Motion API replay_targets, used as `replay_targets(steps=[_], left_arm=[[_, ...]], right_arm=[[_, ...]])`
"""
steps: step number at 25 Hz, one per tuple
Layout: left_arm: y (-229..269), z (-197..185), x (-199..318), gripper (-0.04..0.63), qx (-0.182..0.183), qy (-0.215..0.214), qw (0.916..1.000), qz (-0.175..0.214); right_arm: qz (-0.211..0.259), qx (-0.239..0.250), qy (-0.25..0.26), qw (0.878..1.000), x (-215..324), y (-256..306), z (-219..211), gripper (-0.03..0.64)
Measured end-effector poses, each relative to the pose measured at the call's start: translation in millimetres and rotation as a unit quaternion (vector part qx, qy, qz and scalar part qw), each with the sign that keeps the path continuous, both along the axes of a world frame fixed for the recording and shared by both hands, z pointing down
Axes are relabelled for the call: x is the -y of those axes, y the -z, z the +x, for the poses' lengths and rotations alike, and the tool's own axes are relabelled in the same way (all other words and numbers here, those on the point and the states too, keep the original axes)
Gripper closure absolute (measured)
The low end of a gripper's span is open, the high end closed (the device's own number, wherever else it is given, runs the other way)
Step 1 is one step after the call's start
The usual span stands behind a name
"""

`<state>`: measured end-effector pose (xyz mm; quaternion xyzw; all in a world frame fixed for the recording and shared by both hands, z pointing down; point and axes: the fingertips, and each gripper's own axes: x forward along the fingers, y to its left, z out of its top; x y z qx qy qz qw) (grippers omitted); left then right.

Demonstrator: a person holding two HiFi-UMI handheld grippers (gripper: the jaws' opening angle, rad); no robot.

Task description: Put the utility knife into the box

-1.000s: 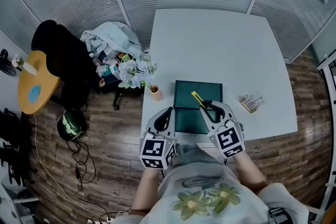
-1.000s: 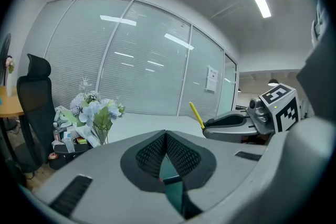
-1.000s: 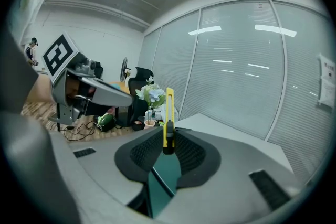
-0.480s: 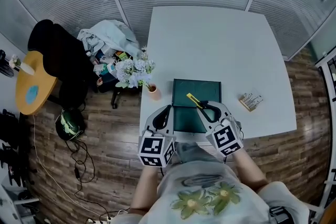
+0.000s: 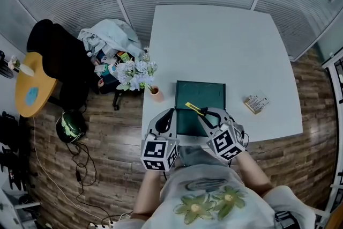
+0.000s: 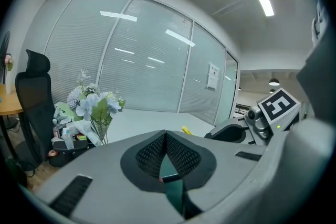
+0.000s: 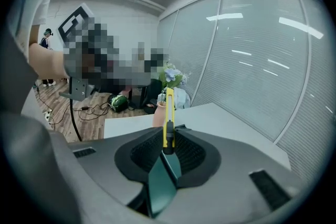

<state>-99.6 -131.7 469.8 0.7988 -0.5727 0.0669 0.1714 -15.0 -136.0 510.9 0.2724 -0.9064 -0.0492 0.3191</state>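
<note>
Yellow with a black butt, the knife (image 5: 193, 109) sits pinched in the right gripper (image 5: 207, 113), whose jaws are closed on its rear end. From the head view it hangs over the near right part of the box (image 5: 201, 85), its blade end pointing up and left across the dark green interior. Whether it touches the box floor cannot be told.

In the right gripper view, the knife (image 7: 168, 110) stands straight out from between the pads (image 7: 152, 150), gripped by its black end, with the right gripper (image 7: 168, 134) aimed toward the flowers (image 7: 170, 75) at the table's edge.

The left gripper (image 5: 172, 112) rests beside the box's near left corner. In its own view the left gripper (image 6: 165, 134) has its jaws drawn together at the tips with nothing between them, and a sliver of green shows through the gap below. The knife's yellow tip (image 6: 186, 130) shows further off in that same view.

The box lies open on the near edge of a white table (image 5: 214, 40). A small pot (image 5: 157, 95) with pale flowers (image 5: 138, 71) stands near the box's left side, at the table's corner. A small pack (image 5: 256, 104) lies well to the right of the box. A black chair (image 5: 64, 61) and a round wooden table (image 5: 35, 88) stand on the plank floor to the left.
</note>
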Motion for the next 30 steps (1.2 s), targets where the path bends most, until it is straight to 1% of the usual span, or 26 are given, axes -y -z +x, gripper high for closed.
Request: replay_targets(steps=[14, 22, 30], left_arm=[[-13.3, 1.9, 3.6, 0.598, 0.002, -0.002, 0.9999, -0.017], [-17.7, 4.3, 6.8, 0.598, -0.009, -0.002, 0.9997, -0.024], [-24.2, 3.4, 7.6, 0.598, -0.004, -0.003, 0.9995, -0.032]], right_arm=[[-0.038, -0.047, 0.025, 0.998, -3.6, -38.2, 5.4, 0.545], [-0.047, -0.106, 0.048, 0.992, -8.6, -65.5, 10.3, 0.543], [-0.062, -0.123, 0.062, 0.989, -12.8, -81.8, 11.0, 0.543]])
